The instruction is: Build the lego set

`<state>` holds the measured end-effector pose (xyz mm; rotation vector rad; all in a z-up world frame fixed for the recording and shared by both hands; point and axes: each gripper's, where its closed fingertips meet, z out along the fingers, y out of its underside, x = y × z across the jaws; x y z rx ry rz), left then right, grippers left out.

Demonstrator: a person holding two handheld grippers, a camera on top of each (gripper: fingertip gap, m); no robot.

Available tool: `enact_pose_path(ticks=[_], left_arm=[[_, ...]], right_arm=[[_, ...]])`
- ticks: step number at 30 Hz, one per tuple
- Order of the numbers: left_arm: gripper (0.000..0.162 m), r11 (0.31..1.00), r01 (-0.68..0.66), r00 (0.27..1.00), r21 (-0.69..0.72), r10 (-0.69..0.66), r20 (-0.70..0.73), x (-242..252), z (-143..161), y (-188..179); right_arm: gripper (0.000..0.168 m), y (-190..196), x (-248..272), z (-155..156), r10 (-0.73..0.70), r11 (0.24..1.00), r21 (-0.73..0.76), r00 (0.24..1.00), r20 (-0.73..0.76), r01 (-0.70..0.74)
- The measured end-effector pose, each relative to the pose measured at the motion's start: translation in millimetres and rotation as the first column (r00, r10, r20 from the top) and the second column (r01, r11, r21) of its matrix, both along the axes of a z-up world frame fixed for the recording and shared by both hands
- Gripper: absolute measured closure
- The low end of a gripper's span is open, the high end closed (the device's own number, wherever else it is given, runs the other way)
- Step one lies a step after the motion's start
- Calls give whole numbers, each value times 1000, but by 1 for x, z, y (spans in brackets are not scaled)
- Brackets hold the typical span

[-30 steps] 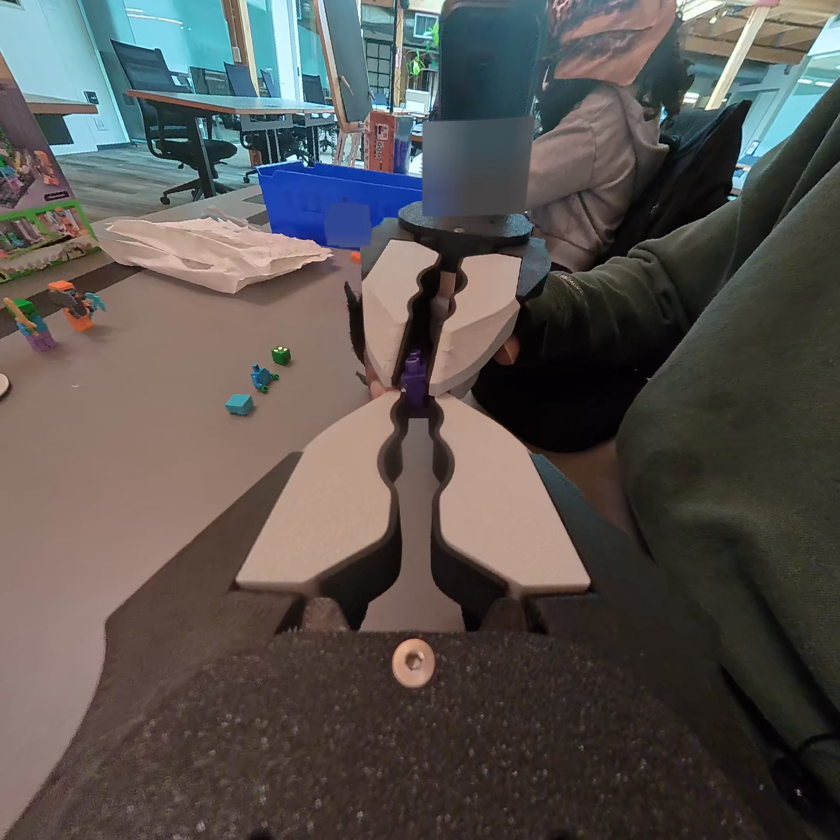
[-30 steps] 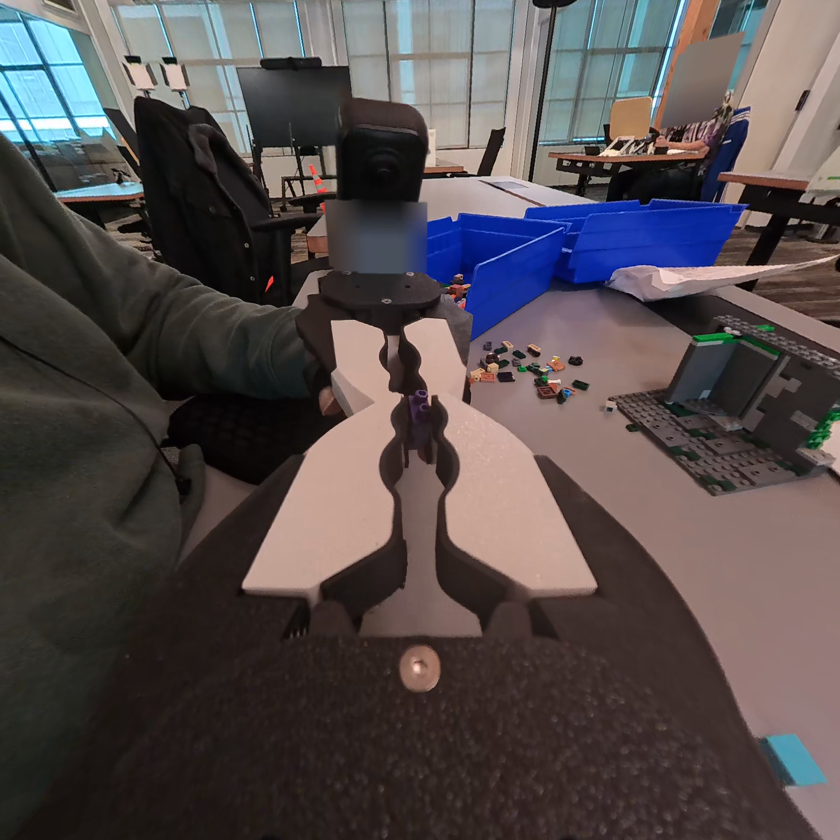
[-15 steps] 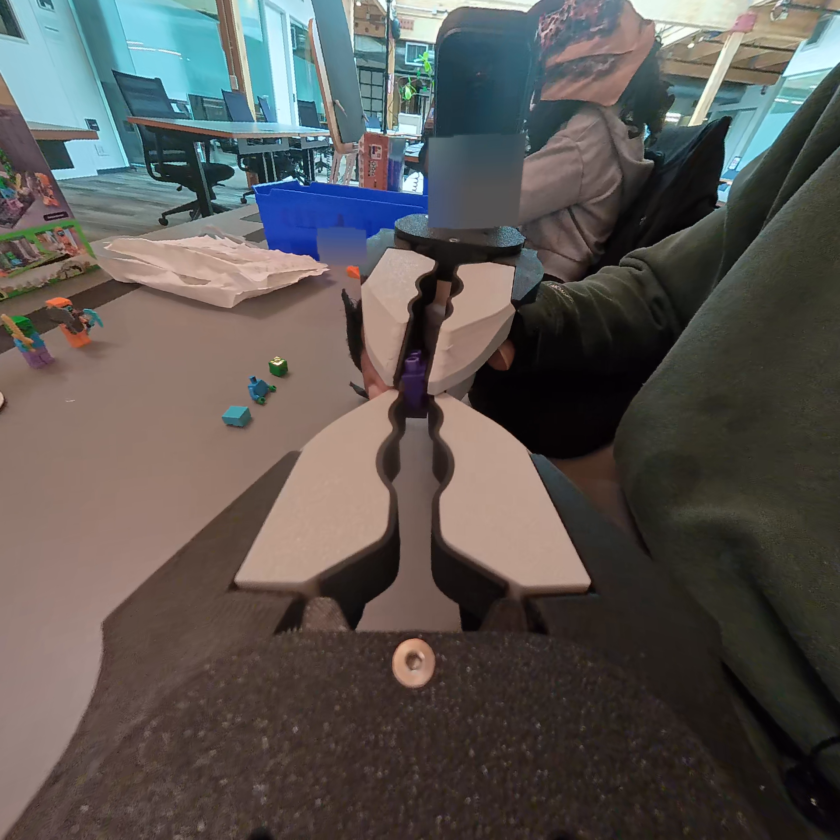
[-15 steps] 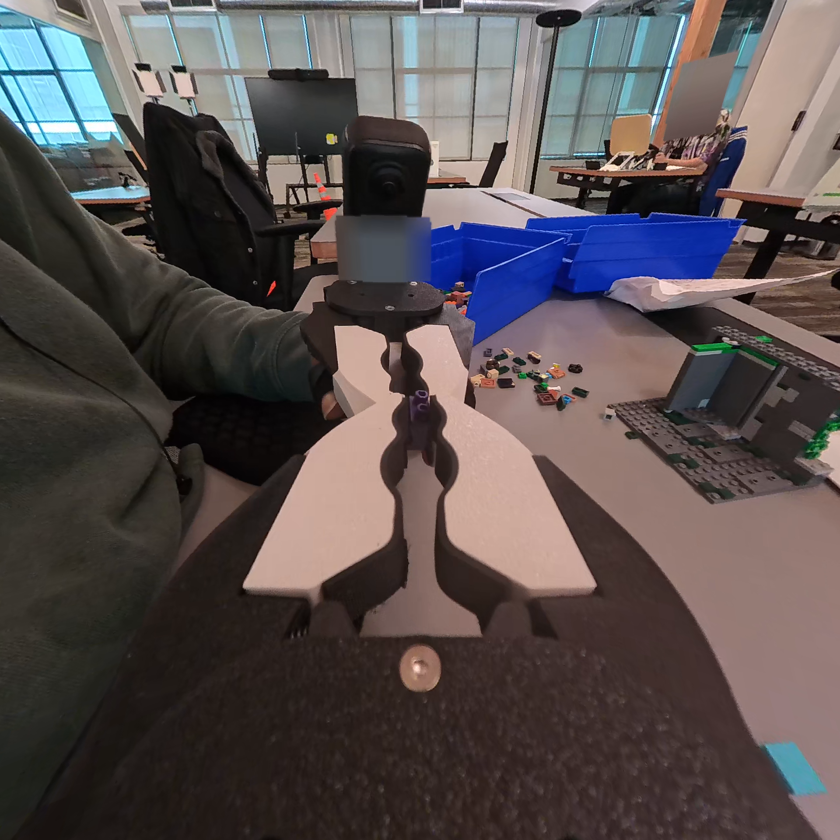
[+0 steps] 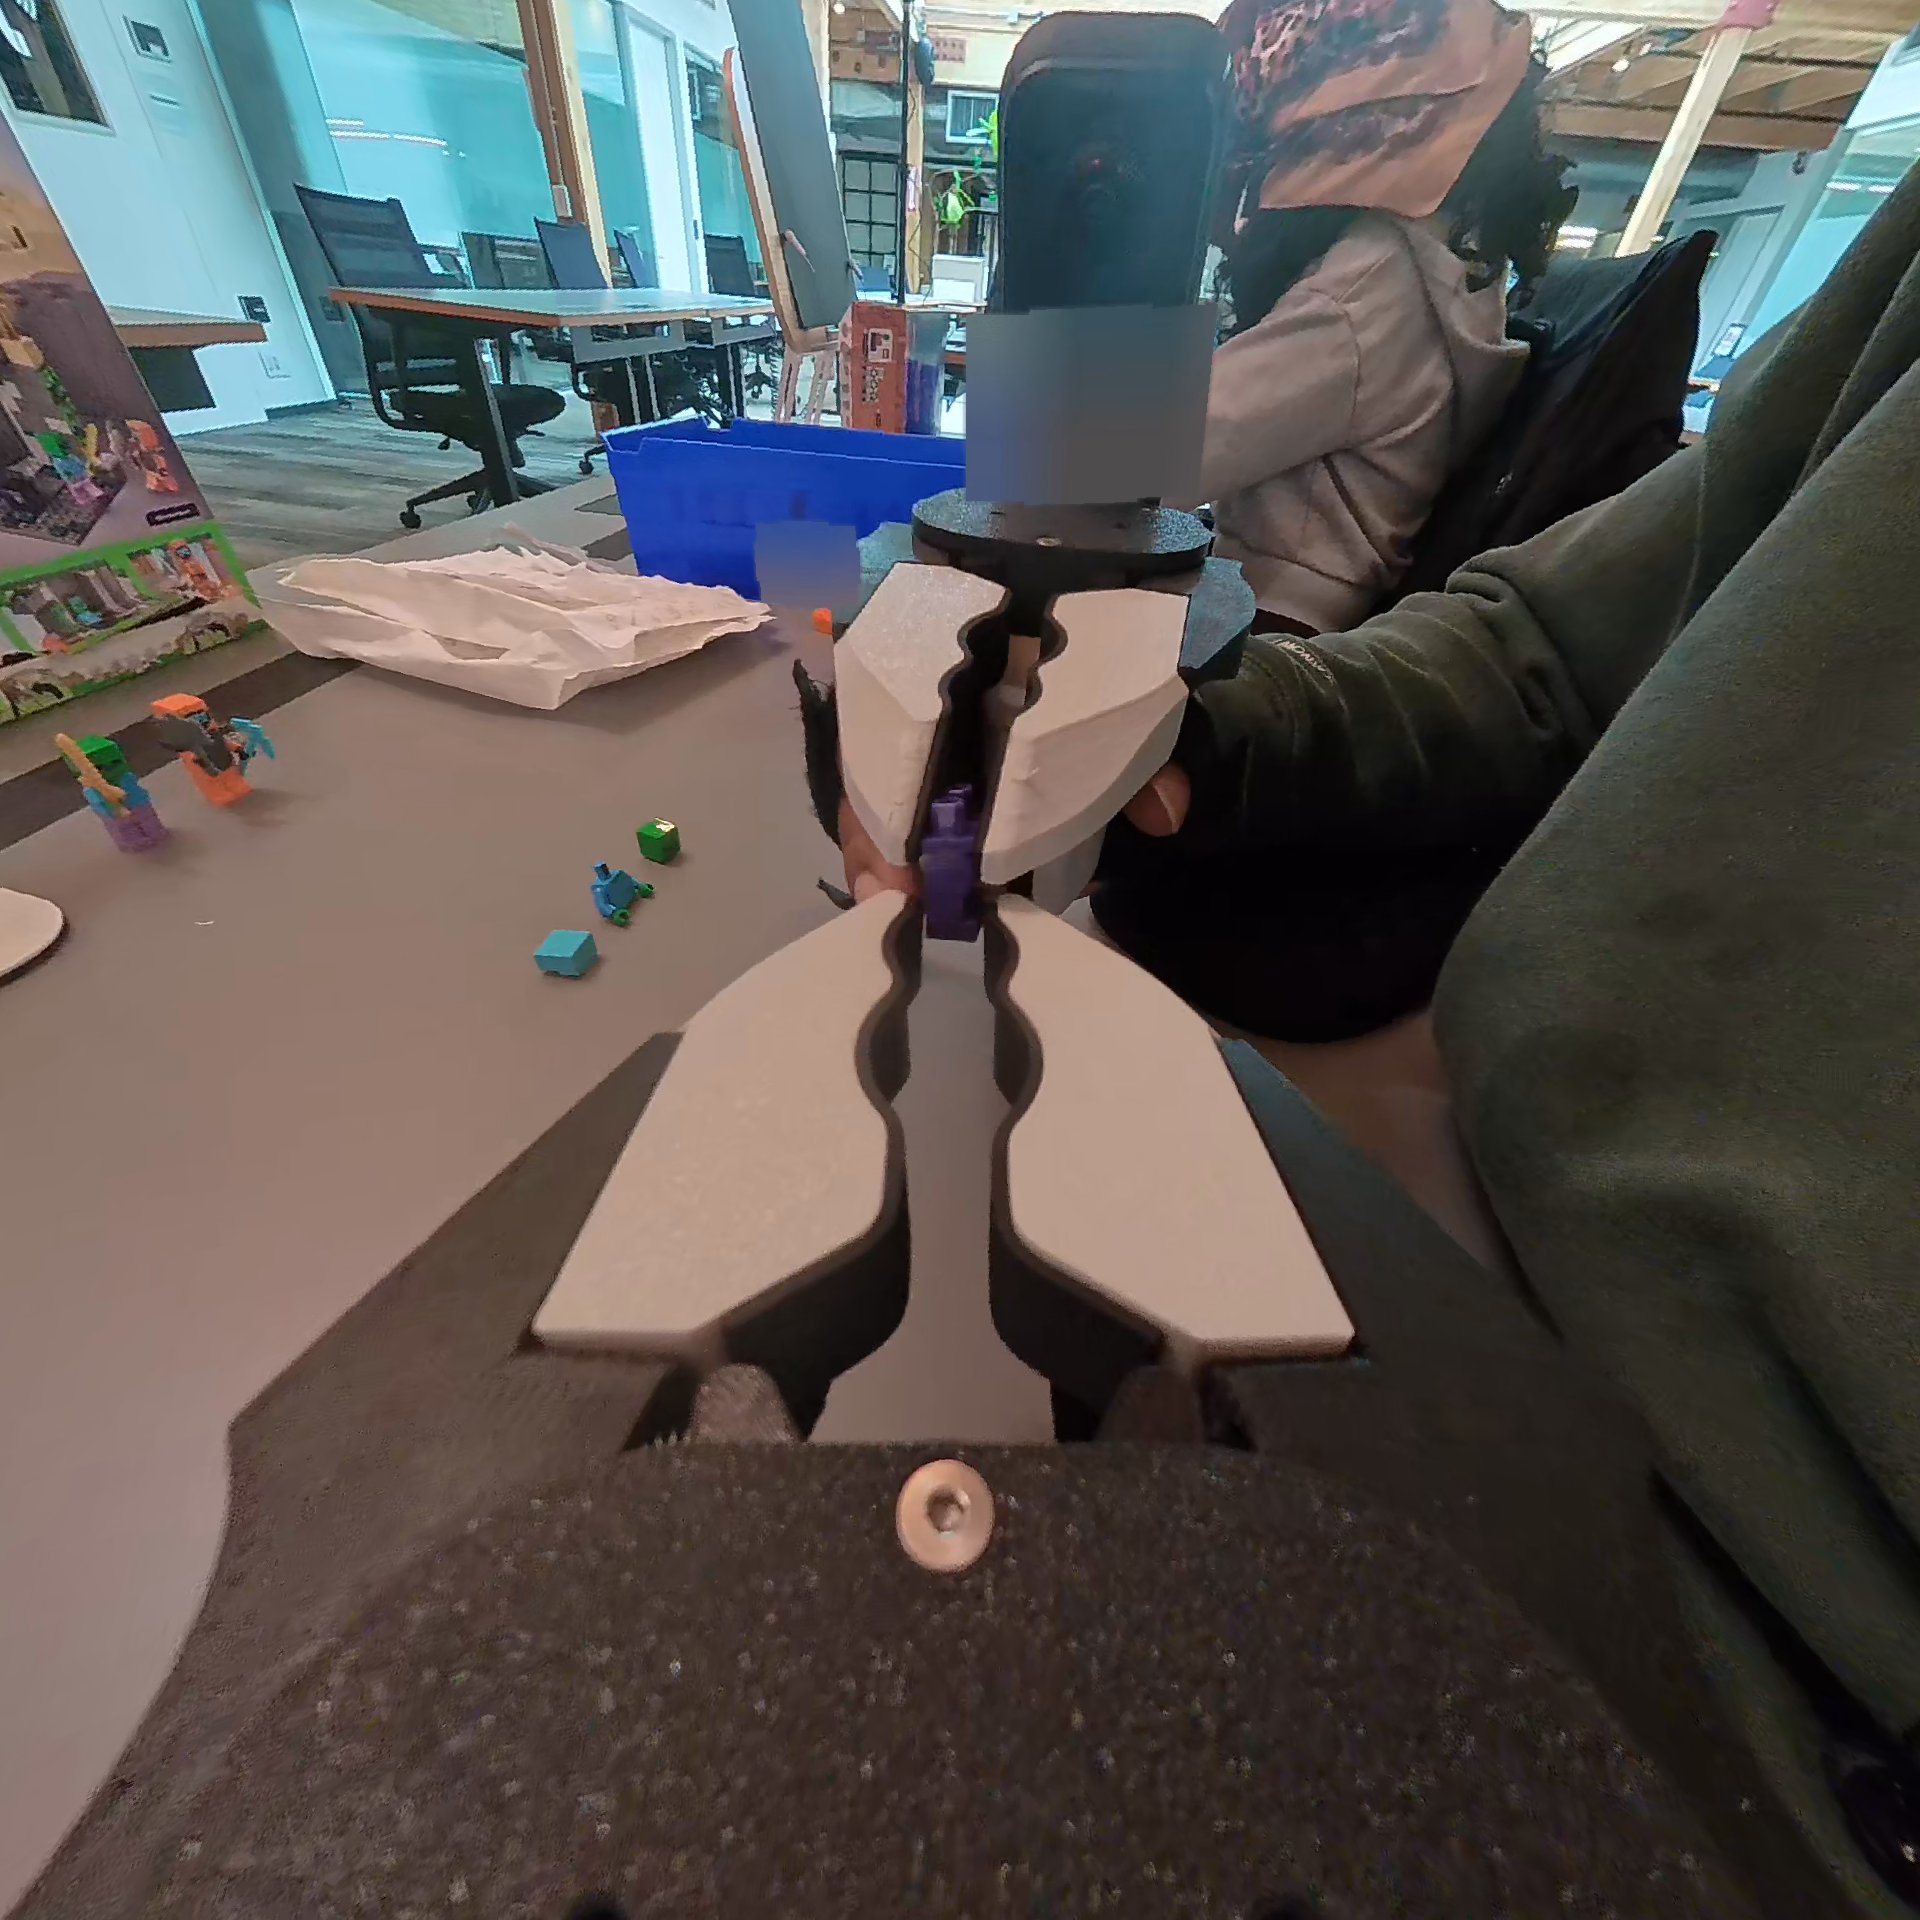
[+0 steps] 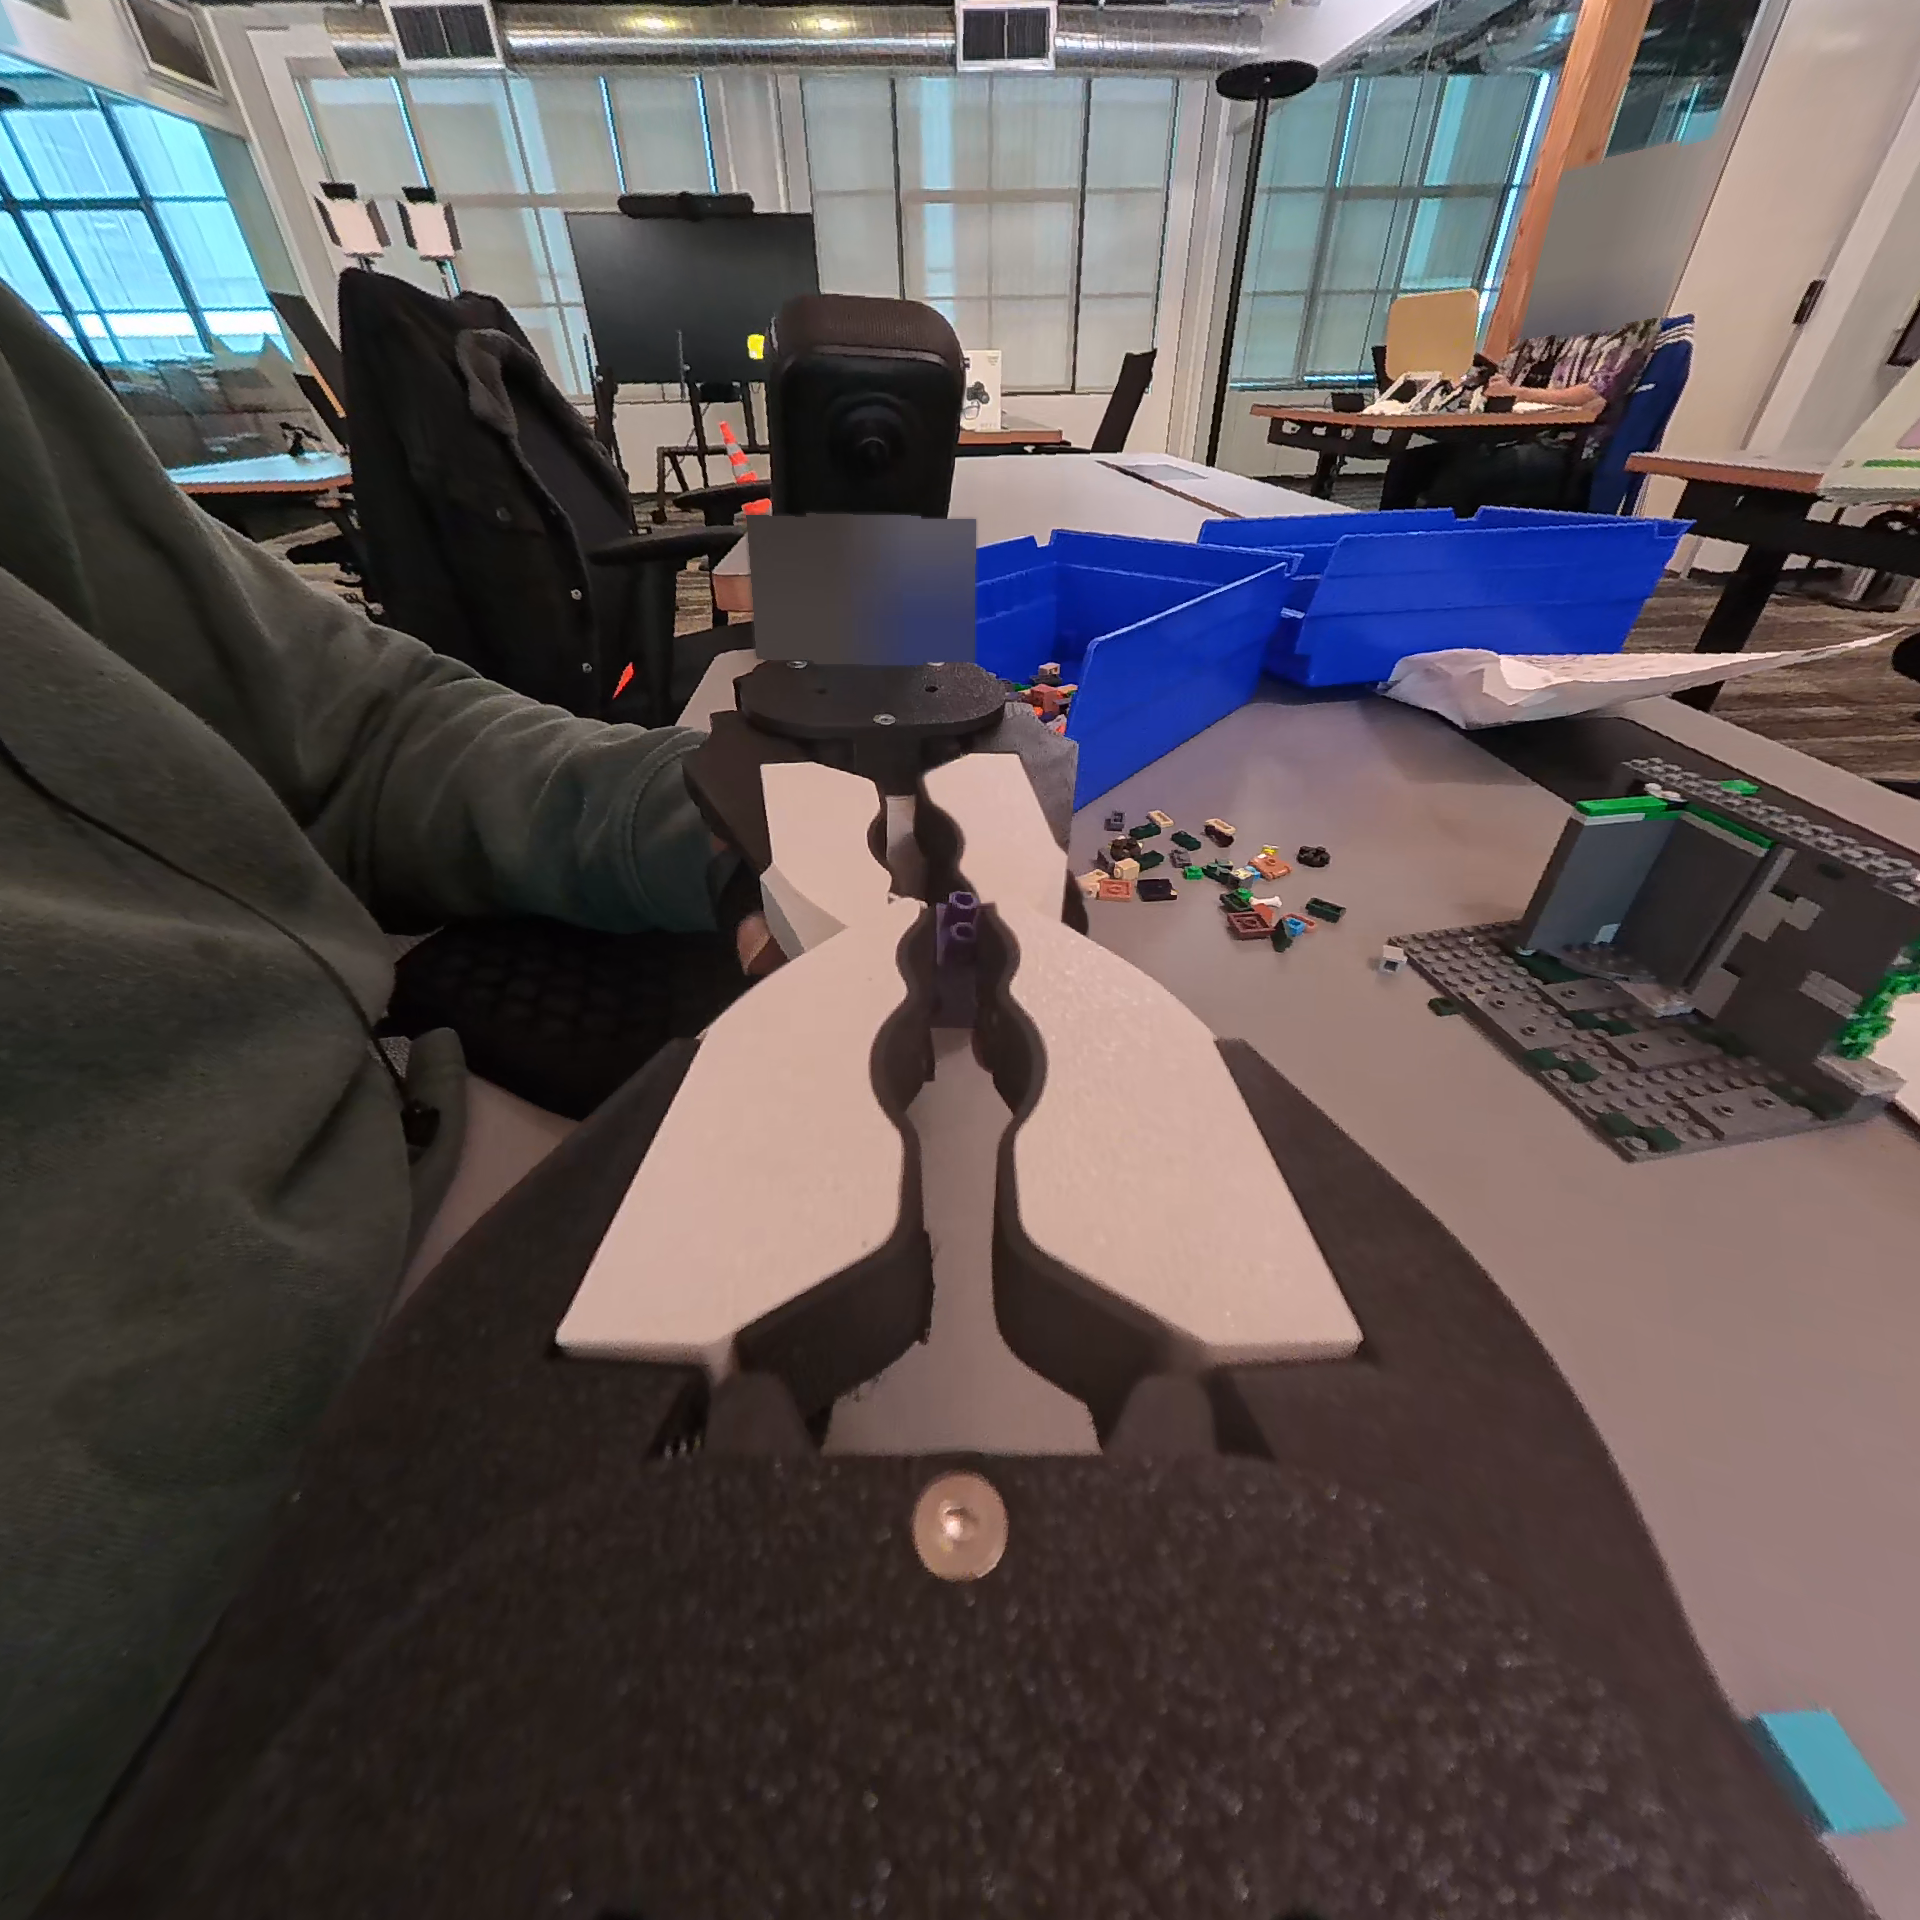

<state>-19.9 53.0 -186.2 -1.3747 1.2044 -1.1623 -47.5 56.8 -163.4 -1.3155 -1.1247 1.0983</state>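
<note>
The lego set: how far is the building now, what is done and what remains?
Partly done. A grey walled structure with green trim already stands on its baseplate, and two minifigures are assembled. In hand: both grippers, tip to tip, pinch one small purple piece. Left: a scatter of loose pieces by the blue bins is unused.

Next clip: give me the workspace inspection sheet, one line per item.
Surface: grey table, mostly bare.
Job's things: purple lego piece held between both grippers; grey lego build; two minifigures.
Clutter: loose bricks, blue bins, crumpled paper bag, set box.
Grippers: left gripper and right gripper tip to tip, both shut on the piece.
Cables: nothing seen.
Surroundings: office desks, chairs, seated people.
</note>
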Motion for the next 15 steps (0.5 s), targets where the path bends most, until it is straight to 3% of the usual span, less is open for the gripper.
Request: enact_pose_path(ticks=[15], left_arm=[[154,1000,2,1000,4,-2,-24,-1,0,-1]], right_arm=[[160,-1,0,2,12,1000,-21,1000,-15,-13]])
